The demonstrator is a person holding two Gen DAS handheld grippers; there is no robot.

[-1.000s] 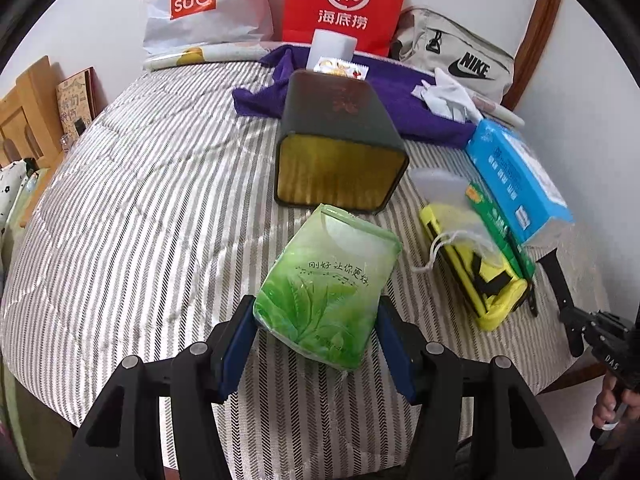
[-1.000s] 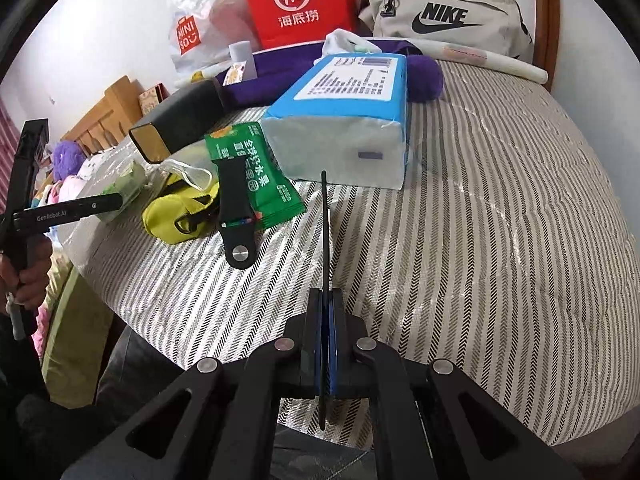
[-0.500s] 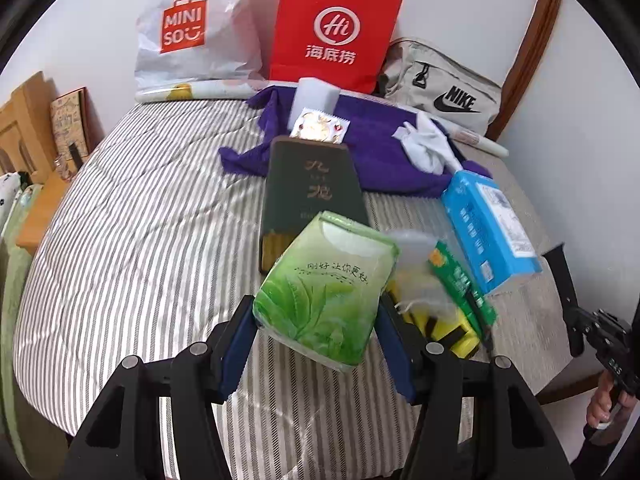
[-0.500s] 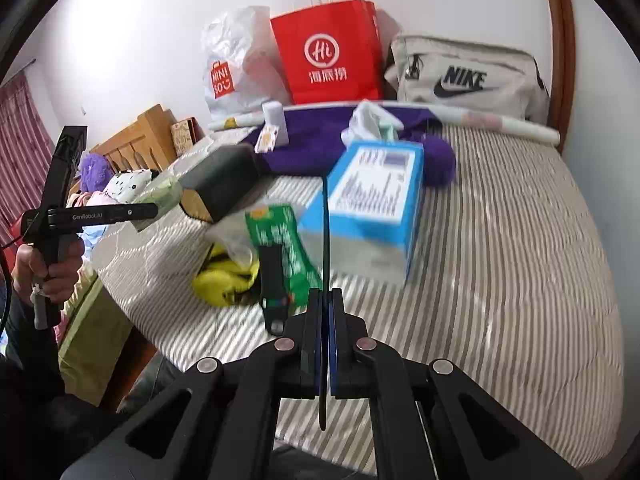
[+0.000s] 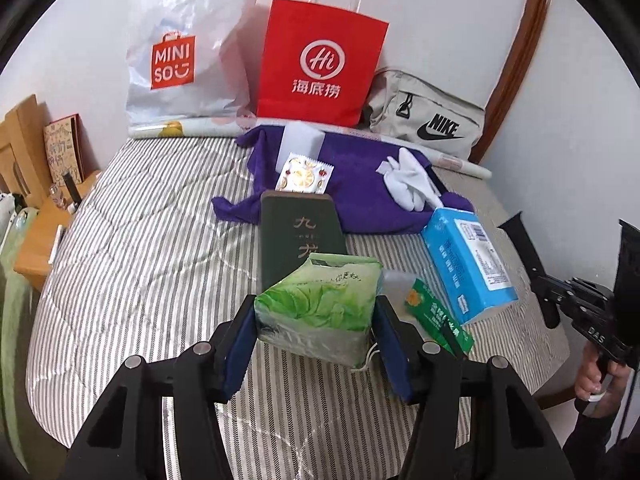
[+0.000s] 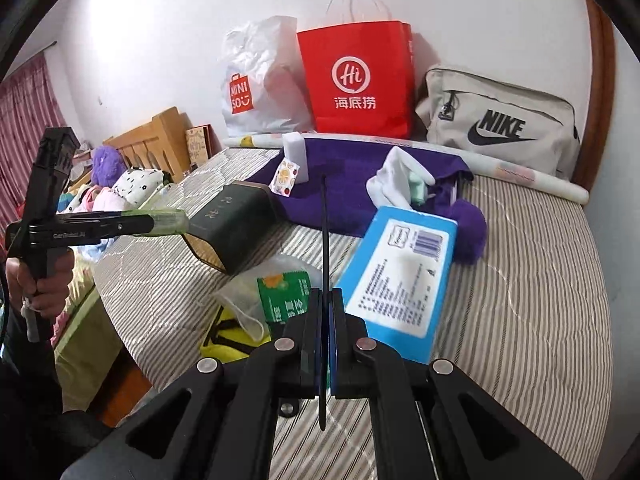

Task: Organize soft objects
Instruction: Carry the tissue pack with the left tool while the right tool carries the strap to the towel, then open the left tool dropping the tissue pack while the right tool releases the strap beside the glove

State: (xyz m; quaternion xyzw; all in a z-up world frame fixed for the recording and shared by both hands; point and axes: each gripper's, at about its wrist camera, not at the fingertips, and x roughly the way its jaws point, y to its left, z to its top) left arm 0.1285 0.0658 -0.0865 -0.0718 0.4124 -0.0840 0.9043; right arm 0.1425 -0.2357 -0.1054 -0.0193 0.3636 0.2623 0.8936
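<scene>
A soft green tissue pack (image 5: 324, 296) with a leaf print hangs above the striped bed (image 5: 140, 240), my left gripper (image 5: 316, 316) shut on its sides. The right wrist view shows the same gripper (image 6: 160, 220) from the side at far left, held by a hand, with the pack (image 6: 174, 220) at its tip. My right gripper (image 6: 329, 300) is shut on a thin black strap (image 6: 325, 232) that stands up edge-on from the jaws. In the left wrist view that strap (image 5: 520, 240) sticks up at the far right.
On the bed lie a dark green box (image 5: 300, 236), a blue tissue pack (image 5: 468, 264), a green sachet (image 5: 436, 316), a yellow pouch (image 6: 232, 336) and a purple cloth (image 5: 360, 200) with white socks (image 5: 412, 184). A red bag (image 5: 320, 72), white bag (image 5: 180, 60) and Nike bag (image 5: 428, 120) line the wall.
Both grippers have risen above the bed and tilted up, so more wall and bags show. The green pack went up with the left gripper; the strap stays in the right.
</scene>
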